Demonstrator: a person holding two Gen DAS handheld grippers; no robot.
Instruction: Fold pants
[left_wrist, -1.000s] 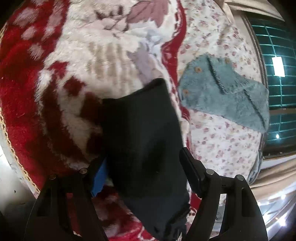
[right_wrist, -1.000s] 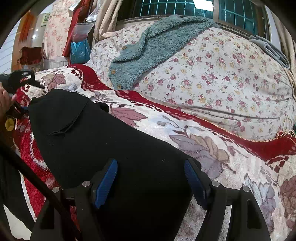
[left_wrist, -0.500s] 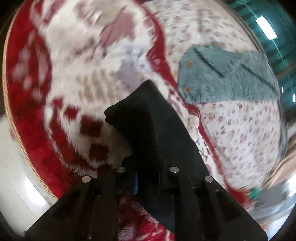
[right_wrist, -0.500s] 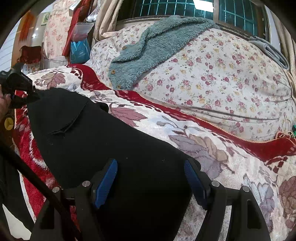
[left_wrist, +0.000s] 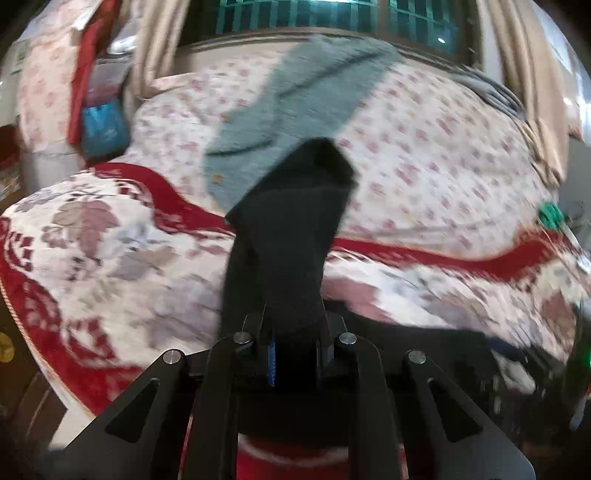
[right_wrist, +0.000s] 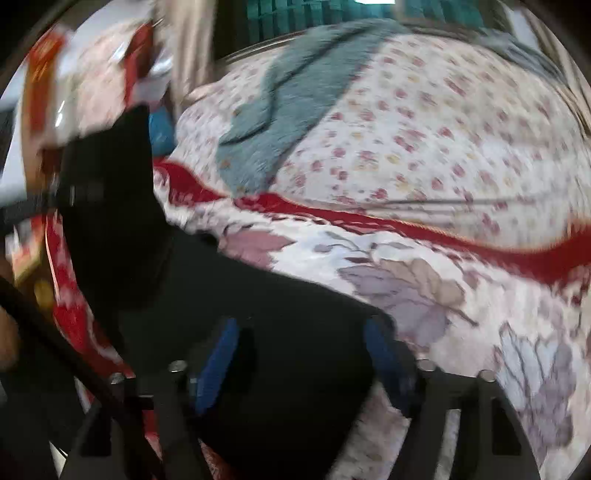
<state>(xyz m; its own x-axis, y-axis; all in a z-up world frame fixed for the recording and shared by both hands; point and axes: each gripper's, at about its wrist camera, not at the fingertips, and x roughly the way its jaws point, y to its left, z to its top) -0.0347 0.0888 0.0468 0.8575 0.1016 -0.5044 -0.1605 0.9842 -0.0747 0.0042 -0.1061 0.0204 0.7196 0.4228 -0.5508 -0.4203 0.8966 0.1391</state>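
While my left gripper (left_wrist: 295, 350) stays clamped on black pants (left_wrist: 291, 236) lifted above the floral blanket (left_wrist: 110, 258), my right gripper (right_wrist: 303, 354) is closing, pads straddling pants fabric, not pressing.

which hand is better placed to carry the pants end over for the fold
Left. The left tongs are already shut on a raised end of the black pants. The right tongs are closing around the part lying on the blanket but aren't gripping yet.
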